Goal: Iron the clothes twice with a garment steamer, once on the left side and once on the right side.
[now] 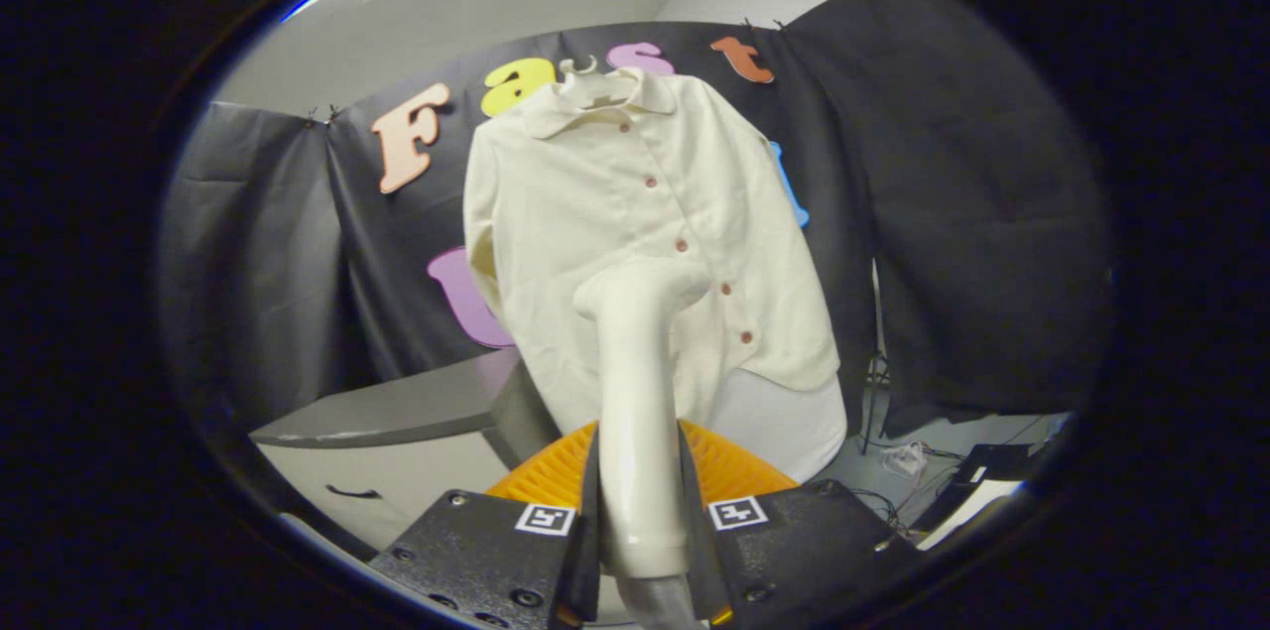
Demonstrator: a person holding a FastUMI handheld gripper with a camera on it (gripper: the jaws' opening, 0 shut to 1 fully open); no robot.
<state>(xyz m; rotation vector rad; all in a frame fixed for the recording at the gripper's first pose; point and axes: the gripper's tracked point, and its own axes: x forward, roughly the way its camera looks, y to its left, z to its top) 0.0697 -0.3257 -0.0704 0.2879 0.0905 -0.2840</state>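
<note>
At frame centre, the tool (640,511) grips a cream plastic garment steamer (635,392), its head against the hanging cream buttoned shirt (635,213). A pass seems underway; next probably a steady stroke along one side.

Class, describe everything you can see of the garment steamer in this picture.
The garment steamer is a smooth, cream-white, plastic-looking wand. Its long handle rises upright between the fingers of the gripper, which press on it from both sides. Its angled head sits against the lower front of the hanging cream shirt, beside the button row.

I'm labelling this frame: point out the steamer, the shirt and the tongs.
White plastic garment steamer (640,382): gripper view, mid handle.
Cream buttoned collared shirt (585,203): gripper view, chest panel beside the buttons.
Tongs (643,521): gripper view, midway between fingers, shut on the steamer.
</note>
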